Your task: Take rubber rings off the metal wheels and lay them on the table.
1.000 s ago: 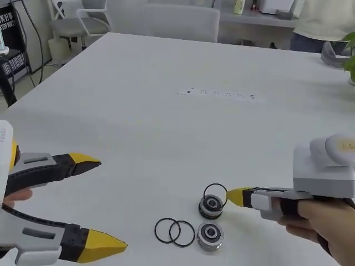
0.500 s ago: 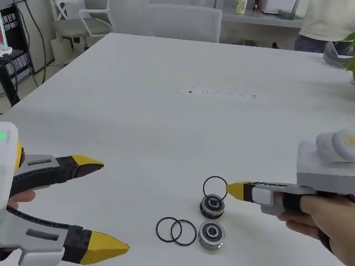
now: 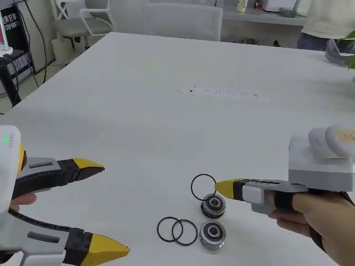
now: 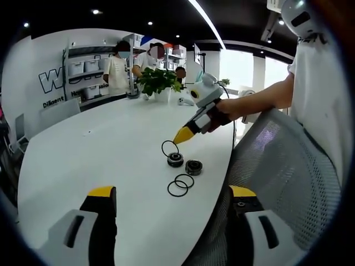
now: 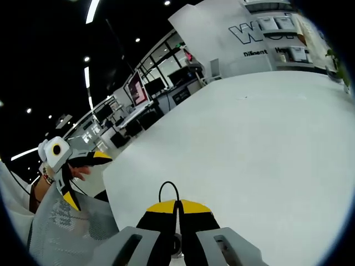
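In the head view there are two grippers, two wheels and three rings on the white table. The left gripper sits low at the left, its two yellow-tipped jaws spread wide apart over bare tabletop. The right gripper reaches in from the right with its jaws pinched together on one lifted ring, which stands upright just above the far wheel; whether the ring touches that wheel cannot be told. The near wheel lies just beside the far one, closer to the person. To its left the two flat rings lie on the table, overlapping each other. In the left gripper view, the left gripper shows both jaws rising far apart. Beyond them are the two flat rings, then the near wheel and far wheel side by side. Above those, the right gripper holds the lifted ring at its closed tip. A potted plant stands at the table's far end. In the right gripper view, the right gripper has its jaws shut tight, and the lifted ring rises as a thin black loop from the tip. The left gripper appears at the left, with its jaws parted.
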### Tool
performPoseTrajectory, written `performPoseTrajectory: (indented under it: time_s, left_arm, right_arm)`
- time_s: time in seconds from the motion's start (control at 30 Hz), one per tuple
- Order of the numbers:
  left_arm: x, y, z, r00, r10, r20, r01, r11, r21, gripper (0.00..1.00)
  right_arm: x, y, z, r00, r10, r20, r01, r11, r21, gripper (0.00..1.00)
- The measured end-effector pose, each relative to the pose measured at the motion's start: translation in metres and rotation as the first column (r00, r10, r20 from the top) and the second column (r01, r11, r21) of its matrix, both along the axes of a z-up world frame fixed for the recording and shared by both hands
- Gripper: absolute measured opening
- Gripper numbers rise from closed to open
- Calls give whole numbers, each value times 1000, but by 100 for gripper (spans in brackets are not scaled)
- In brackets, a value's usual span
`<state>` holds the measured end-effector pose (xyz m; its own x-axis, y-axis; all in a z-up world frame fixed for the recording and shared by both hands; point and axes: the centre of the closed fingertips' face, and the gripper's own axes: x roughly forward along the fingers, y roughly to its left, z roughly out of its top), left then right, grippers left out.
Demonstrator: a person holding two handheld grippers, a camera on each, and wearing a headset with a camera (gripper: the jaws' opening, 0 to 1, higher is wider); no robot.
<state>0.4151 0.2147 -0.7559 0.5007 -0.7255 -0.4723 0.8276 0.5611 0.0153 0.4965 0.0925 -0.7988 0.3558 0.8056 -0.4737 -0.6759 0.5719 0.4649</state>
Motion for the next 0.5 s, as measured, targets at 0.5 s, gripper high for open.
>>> performPoseTrajectory:
  time_s: [0.5]
  left_arm:
    - [0, 1, -3, 1000, -2, -12, 2, 1000, 3, 79]
  right_arm:
    - [-24, 26, -7, 993, 120, -4, -120, 992, -41, 0]
